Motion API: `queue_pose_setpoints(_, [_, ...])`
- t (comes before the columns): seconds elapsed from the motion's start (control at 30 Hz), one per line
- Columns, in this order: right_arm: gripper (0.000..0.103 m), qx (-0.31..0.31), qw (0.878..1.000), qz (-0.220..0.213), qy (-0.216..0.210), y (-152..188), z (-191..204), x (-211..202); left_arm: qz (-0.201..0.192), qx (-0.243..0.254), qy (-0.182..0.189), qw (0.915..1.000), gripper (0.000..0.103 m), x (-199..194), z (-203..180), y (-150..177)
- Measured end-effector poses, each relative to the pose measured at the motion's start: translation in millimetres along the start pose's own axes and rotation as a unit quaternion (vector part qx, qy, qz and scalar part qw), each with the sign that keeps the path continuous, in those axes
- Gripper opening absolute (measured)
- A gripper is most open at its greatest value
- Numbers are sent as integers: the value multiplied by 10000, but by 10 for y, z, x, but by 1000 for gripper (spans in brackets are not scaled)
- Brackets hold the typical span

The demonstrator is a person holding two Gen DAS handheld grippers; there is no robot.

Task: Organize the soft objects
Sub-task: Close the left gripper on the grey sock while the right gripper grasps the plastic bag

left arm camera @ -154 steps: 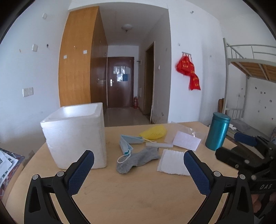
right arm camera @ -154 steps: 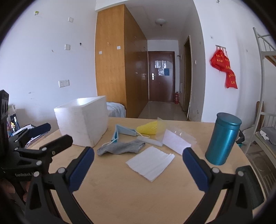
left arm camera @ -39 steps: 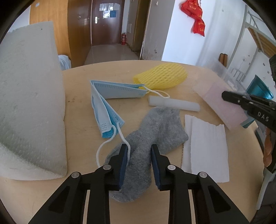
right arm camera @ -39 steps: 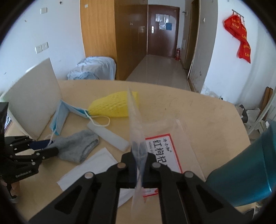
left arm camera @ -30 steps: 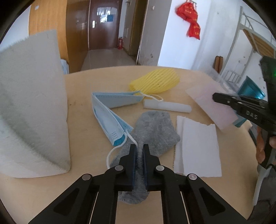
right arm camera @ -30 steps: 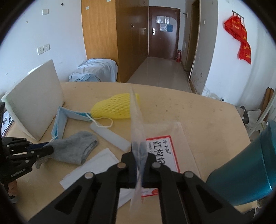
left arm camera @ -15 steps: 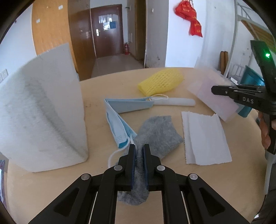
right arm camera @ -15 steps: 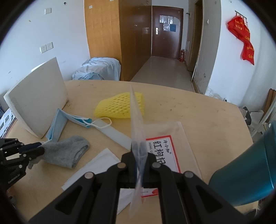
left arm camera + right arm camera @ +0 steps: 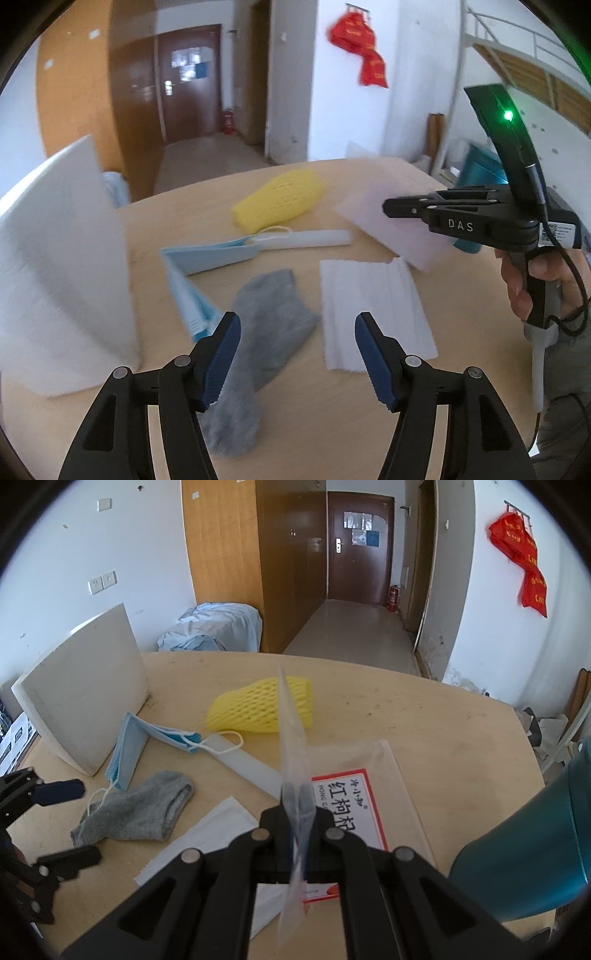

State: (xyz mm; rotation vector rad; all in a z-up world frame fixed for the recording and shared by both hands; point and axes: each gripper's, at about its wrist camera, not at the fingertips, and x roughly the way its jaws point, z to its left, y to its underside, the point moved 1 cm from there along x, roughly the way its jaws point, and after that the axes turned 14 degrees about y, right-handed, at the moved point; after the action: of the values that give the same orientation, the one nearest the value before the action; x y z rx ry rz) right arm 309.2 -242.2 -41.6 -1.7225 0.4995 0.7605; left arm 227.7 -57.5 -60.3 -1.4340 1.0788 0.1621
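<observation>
- Wooden table (image 9: 461,723): round-edged, carrying all items.
- White foam box (image 9: 62,273): standing at the table's left edge.
- Teal canister (image 9: 532,845): at the right edge, partly out of frame.
- Clear plastic bag (image 9: 291,738): clamped edge-on in the clenched right gripper (image 9: 297,797); its lower layer, bearing a red-framed label, lies on the table.
- White tissue (image 9: 373,310): flat near the front edge, just beside the sock.
- Grey sock (image 9: 266,325): lying on the table toward the front left, released; one end overlaps the mask strap.
- Left gripper (image 9: 295,354): jaws have just been opening; the sock lies below, against the left pad, ungripped.
- Blue face mask (image 9: 129,746): folded, beside the foam box.
- Yellow foam net (image 9: 258,709): mid-table.
</observation>
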Motion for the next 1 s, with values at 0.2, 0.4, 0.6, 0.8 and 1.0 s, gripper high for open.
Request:
queue_pose_setpoints(0.2, [5, -1, 10000, 17, -12, 5, 5, 5, 225, -47, 33, 9997, 65, 239, 76, -45])
queue_pose_setpoints(0.4, [5, -16, 10000, 5, -11, 3, 13, -2, 365, -379, -207, 9984, 65, 381, 305, -23])
queue_pose_setpoints(0.6, [5, -15, 10000, 14, -15, 19, 7, -6, 510, -393, -213, 9977, 65, 465, 348, 1])
queue_pose_setpoints(0.8, [5, -6, 10000, 8, -18, 24, 11, -11, 628, -404, -379, 9965, 30, 515, 335, 0])
queue_pose_setpoints(1.0, [5, 0, 10000, 6, -27, 22, 11, -13, 489, -351, -469, 9971, 14, 423, 304, -1])
